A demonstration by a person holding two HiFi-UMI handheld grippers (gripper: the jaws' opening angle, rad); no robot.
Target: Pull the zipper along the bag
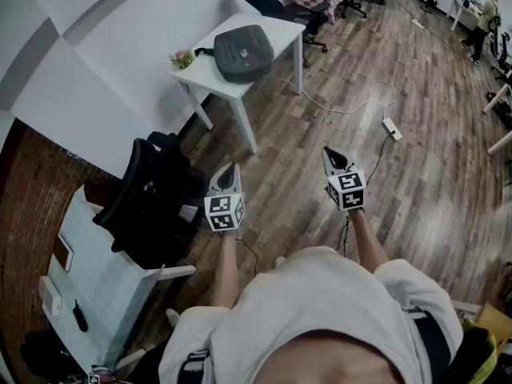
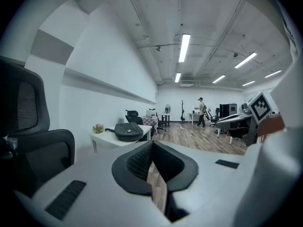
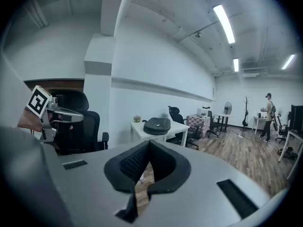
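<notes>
A dark grey bag [image 1: 243,52] lies flat on a small white table [image 1: 210,76] by the wall, far ahead of me. The left gripper view shows the bag [image 2: 128,131] on that table [image 2: 111,140], and so does the right gripper view, with the bag [image 3: 156,125] on the table [image 3: 142,131]. My left gripper [image 1: 227,174] and right gripper [image 1: 334,160] hover side by side over the wooden floor, well short of the table. Both are shut with nothing between their pads. The bag's zipper is too small to make out.
A black office chair [image 1: 152,198] stands close at my left beside a pale desk [image 1: 100,278]. A small flower pot [image 1: 182,58] sits on the table's left corner. A white cable and power strip [image 1: 391,127] lie on the floor ahead right. A person [image 2: 201,112] walks far off.
</notes>
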